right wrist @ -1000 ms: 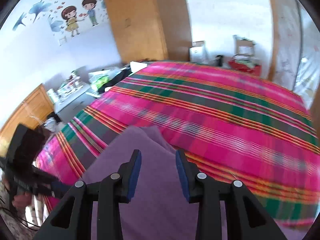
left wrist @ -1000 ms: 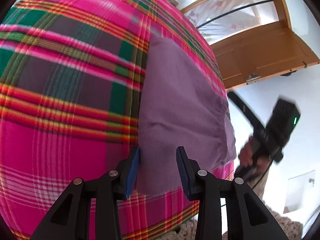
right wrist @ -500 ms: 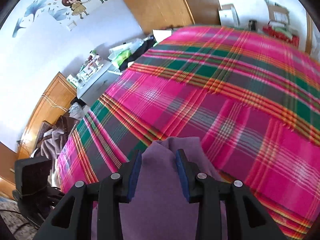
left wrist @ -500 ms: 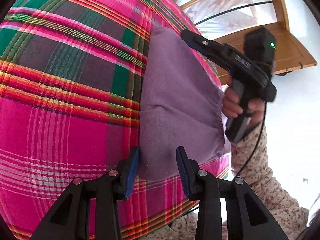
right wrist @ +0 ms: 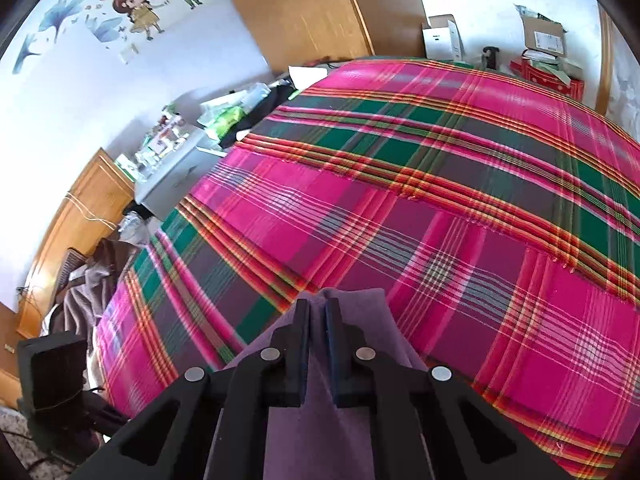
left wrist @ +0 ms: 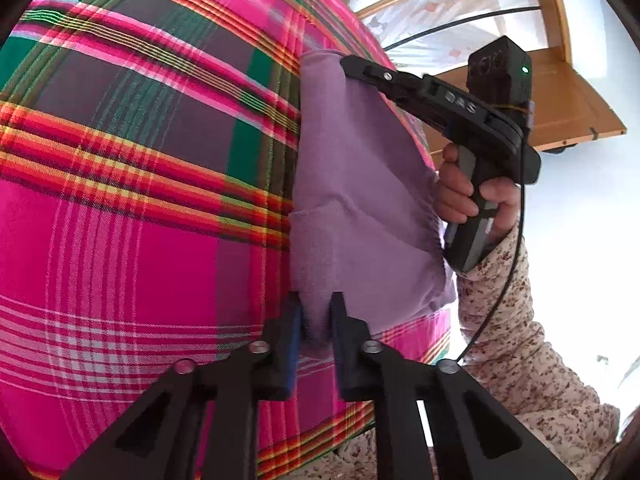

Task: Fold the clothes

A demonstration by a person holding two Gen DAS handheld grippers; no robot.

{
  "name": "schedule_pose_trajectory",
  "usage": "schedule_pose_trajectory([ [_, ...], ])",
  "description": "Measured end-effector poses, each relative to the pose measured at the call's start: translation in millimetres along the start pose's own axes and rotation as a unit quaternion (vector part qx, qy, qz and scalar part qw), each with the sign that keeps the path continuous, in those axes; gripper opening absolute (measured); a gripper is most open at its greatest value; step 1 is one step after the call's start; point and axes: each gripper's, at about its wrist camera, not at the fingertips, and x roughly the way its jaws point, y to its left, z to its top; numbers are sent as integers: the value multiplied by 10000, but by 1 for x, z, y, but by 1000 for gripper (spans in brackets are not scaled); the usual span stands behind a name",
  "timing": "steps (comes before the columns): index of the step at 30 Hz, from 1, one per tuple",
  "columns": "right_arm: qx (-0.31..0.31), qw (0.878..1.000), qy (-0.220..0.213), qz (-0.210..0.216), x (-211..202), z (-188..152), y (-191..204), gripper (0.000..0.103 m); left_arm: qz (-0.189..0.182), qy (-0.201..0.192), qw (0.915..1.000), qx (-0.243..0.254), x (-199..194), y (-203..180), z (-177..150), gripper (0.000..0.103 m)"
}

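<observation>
Purple garment (left wrist: pixel 360 184) flat on pink plaid bedspread (left wrist: pixel 140 240), near bed edge. Left claw (left wrist: pixel 316 320) just closed, pinching garment's near corner. Right claw (right wrist: pixel 318 312) just closed too, clamped on far end; gripped by hand (left wrist: pixel 472 196) in floral sleeve (left wrist: pixel 516 344).

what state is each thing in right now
left claw: just closed, pinching the near end of the garment
right claw: just closed, pinching the far end of the garment
garment: purple, lying on the bedspread, gripped at both ends
bedspread: plaid, spread flat
</observation>
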Motion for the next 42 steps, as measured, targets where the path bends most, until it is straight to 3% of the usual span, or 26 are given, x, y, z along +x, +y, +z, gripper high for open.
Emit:
schedule_pose_trajectory([
  [9, -31, 9997, -10, -247, 6, -6, 4, 13, -67, -70, 9999, -126, 2, 2, -14, 12],
  [13, -284, 9977, -376, -482, -15, -14, 17, 14, 90, -46, 9999, -17, -1, 2, -12, 14],
  [16, -345, 9960, -613, -550, -35, -25, 24, 23, 134, -35, 9999, -3, 1, -1, -10, 18],
  [22, -532, 9926, -993, -457, -69, -75, 53, 37, 78, -22, 9999, -89, 0, 0, -12, 21],
  [31, -1305, 9838, -1201, -259, -75, -157, 112, 46, -260, -69, 9993, -259, -12, 16, -6, 31],
  [36, -2016, 9701, -1111, -766, -61, -180, 148, 48, -445, -28, 9984, -356, -10, 19, -2, 29],
  [39, -2209, 9635, -1115, -1022, -54, -187, 161, 56, -533, 13, 9980, -351, -14, 17, 3, 29],
  [42, -2298, 9578, -1098, -1336, -44, -190, 170, 56, -571, 16, 9980, -279, -16, 11, 5, 29],
])
